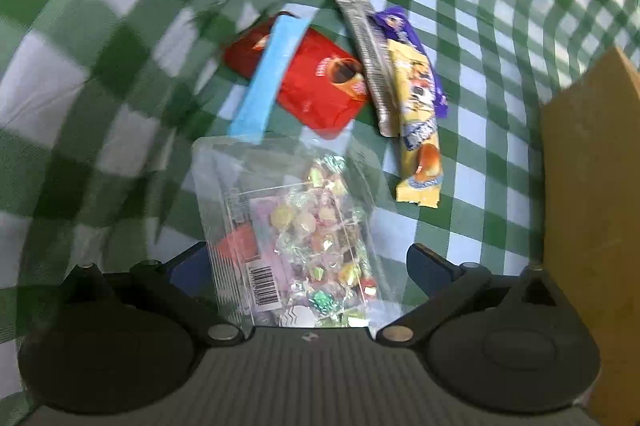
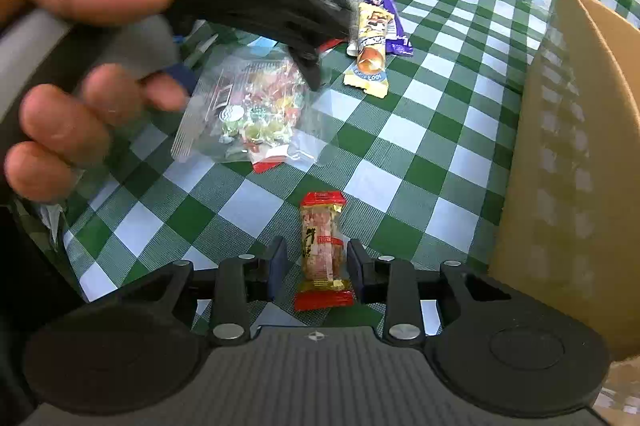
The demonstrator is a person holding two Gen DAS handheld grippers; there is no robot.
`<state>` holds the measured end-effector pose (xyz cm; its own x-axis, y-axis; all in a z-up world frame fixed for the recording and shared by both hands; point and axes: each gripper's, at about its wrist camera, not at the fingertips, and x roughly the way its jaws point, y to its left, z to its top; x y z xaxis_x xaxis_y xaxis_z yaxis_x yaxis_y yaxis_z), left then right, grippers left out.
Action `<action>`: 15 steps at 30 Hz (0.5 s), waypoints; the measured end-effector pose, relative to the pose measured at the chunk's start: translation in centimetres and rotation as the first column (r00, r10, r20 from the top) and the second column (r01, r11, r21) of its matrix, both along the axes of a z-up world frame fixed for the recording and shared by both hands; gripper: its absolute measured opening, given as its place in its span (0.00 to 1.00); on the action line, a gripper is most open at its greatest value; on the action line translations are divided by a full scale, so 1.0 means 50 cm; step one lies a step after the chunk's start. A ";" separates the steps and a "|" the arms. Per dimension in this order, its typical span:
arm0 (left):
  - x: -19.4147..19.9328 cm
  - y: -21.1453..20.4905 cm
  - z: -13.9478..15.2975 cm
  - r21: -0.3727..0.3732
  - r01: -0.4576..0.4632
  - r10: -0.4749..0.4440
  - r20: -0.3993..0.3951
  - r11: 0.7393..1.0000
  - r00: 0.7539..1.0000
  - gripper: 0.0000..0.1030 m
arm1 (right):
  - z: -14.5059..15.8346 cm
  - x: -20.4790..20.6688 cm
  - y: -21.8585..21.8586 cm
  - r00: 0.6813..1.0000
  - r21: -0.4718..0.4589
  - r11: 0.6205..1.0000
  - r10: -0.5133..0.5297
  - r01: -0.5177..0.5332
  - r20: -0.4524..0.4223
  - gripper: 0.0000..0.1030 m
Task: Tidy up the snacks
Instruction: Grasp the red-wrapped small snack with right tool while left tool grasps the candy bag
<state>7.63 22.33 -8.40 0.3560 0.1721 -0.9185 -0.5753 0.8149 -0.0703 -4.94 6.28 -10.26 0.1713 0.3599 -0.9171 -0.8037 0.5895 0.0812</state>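
Counter (image 2: 400,130) under green-white check cloth. On it: clear candy bag (image 2: 248,114), small red-end snack (image 2: 323,250), yellow bar (image 2: 370,50) on purple pack (image 2: 396,26), silver stick (image 1: 372,66), red pack (image 1: 320,86) with blue stick (image 1: 268,78) across it, brown box (image 2: 560,166) at right.

Hardly any print reads clearly from my two claws. The clear candy bag (image 1: 296,226) carries a white barcode label (image 1: 262,286), its digits too small for me to make out. The yellow wrapper (image 2: 370,46) at one o'clock of that bag shows blue lettering, blurred past reading. The red-ended snack (image 2: 322,250) bears dark characters and a small red banner, both illegible.
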 end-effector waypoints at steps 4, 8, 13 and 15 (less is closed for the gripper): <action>0.018 -0.020 -0.005 0.069 0.017 -0.015 -0.021 0.997 1.000 1.00 | -0.001 0.003 -0.001 1.000 -0.001 1.000 -0.002 0.002 -0.003 0.34; 0.025 -0.043 0.010 0.156 0.037 -0.037 0.001 0.987 0.999 1.00 | -0.002 0.004 -0.002 1.000 -0.002 1.000 -0.001 0.001 -0.004 0.34; 0.040 -0.078 -0.017 0.215 0.121 -0.107 -0.079 0.969 0.991 1.00 | -0.001 -0.002 -0.001 1.000 -0.004 1.000 0.000 0.000 -0.002 0.34; 0.045 -0.091 -0.032 0.271 0.157 -0.127 -0.125 0.950 0.984 1.00 | -0.001 -0.003 -0.001 1.000 -0.004 1.000 0.002 -0.002 -0.003 0.34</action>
<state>9.88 17.80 -9.98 0.3002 0.3813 -0.8743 -0.4440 0.8671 0.2257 -5.07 6.22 -10.33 0.1683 0.3563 -0.9191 -0.8044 0.5886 0.0809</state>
